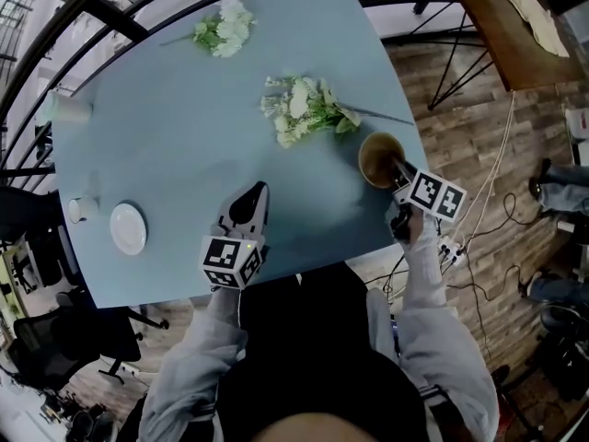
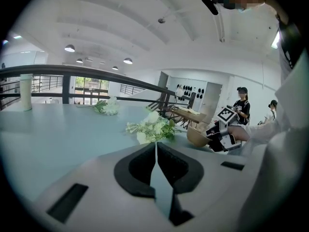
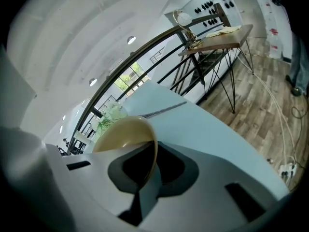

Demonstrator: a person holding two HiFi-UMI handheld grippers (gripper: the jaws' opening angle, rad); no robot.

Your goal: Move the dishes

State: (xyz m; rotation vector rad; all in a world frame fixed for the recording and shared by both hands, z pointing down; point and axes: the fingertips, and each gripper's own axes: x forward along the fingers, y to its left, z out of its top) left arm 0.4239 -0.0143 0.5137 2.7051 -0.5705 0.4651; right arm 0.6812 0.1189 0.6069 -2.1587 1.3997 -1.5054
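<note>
Pinching the bowl (image 1: pixel 377 157) by its rim, the right tongs (image 1: pixel 398 169) hold it just ahead of them, near the table (image 1: pixel 184 127) edge (the pick-up, I'd judge). Meanwhile the left tongs (image 1: pixel 250 201) are pressed together, empty. Next: carry it clear of the flowers (image 1: pixel 304 109) just beyond, keeping the grip firm.

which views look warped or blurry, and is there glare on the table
Head view: fisheye bows the table edges, a pale sheen lies near the bowl. Left gripper view: black round vignette, windows blown out white. Right gripper view: railing curves hard, the bowl rim in the right gripper is soft.
</note>
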